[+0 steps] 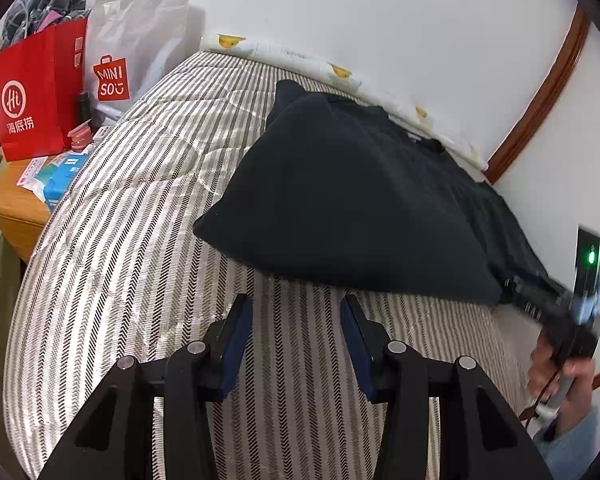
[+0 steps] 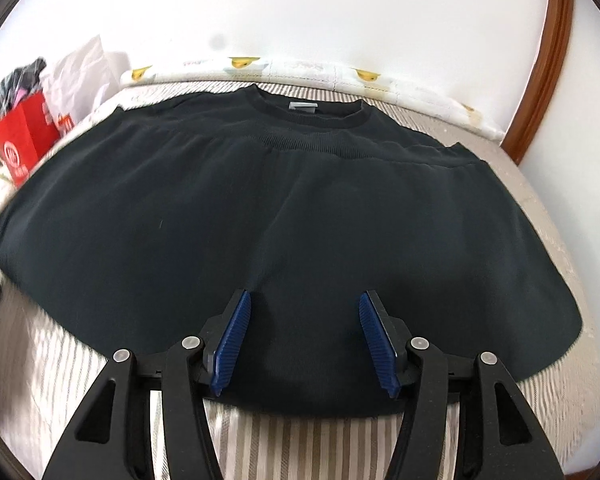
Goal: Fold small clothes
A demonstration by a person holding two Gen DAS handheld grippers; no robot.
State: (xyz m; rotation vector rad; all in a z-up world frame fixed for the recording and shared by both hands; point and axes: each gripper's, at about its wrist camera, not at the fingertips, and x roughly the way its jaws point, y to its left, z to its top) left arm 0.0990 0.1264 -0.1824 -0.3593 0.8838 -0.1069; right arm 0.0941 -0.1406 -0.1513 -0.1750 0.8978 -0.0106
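A black sweater lies folded on the striped bedcover, its collar and label toward the wall. My right gripper hovers over the sweater's near hem, open, its blue pads not pressing the cloth. In the left wrist view the sweater lies ahead and to the right. My left gripper stands open over the bare striped bedcover, just short of the sweater's near edge, with nothing between its fingers. At the right edge a person's hand holds the right gripper's handle by the sweater's far corner.
A red paper bag and a white shopping bag stand on a wooden nightstand left of the bed, with small packets beside them. The white wall runs behind the bed, with wooden trim at the right.
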